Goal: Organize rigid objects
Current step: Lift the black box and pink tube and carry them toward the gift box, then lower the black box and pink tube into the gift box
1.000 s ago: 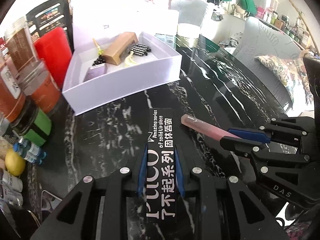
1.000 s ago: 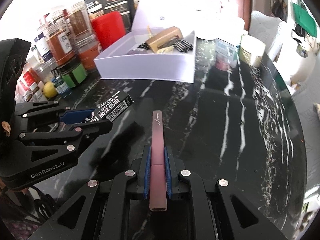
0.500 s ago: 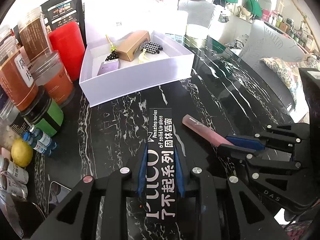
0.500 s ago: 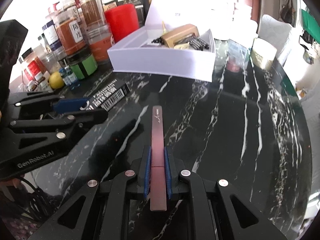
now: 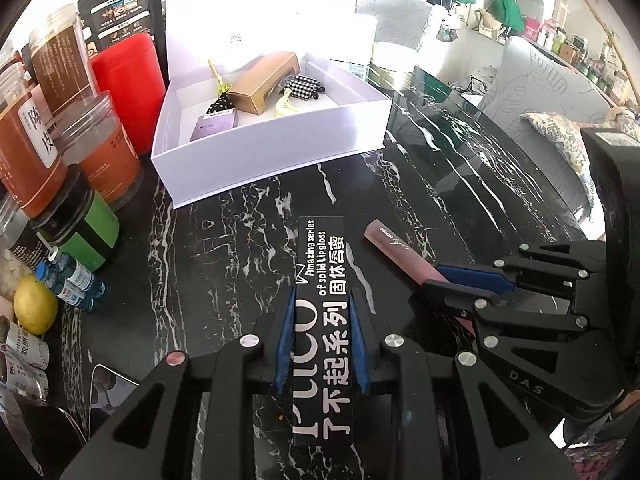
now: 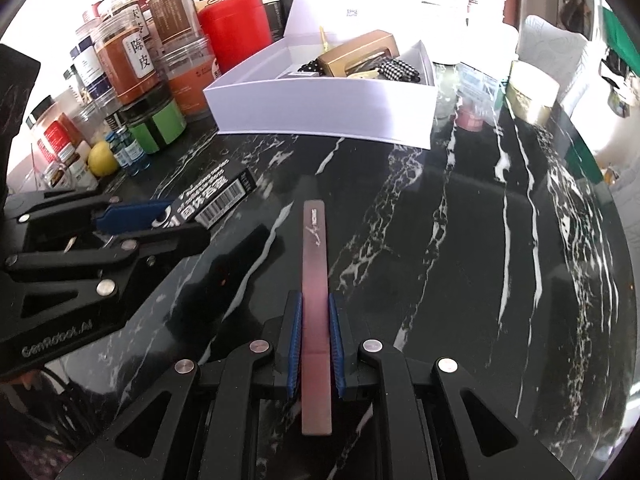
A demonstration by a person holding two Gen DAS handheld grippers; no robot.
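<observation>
My left fingers (image 5: 320,340) are closed on the black carton (image 5: 322,320), gripped near its middle, its far end reaching toward the white box (image 5: 272,152). My right fingers (image 6: 316,344) are clamped on the pink stick (image 6: 316,280), which juts forward over the dark surface (image 6: 460,240). Both sit just beside each other, near the surface's near edge, with the box ahead against the jars (image 5: 96,148) along the left edge. The risks I see: the stick is slim and smooth, so it may slide out if I tilt; the two pairs of fingers are close enough to knock together; and the box already holds a tan carton (image 5: 264,84), so a careless drop could land askew.
</observation>
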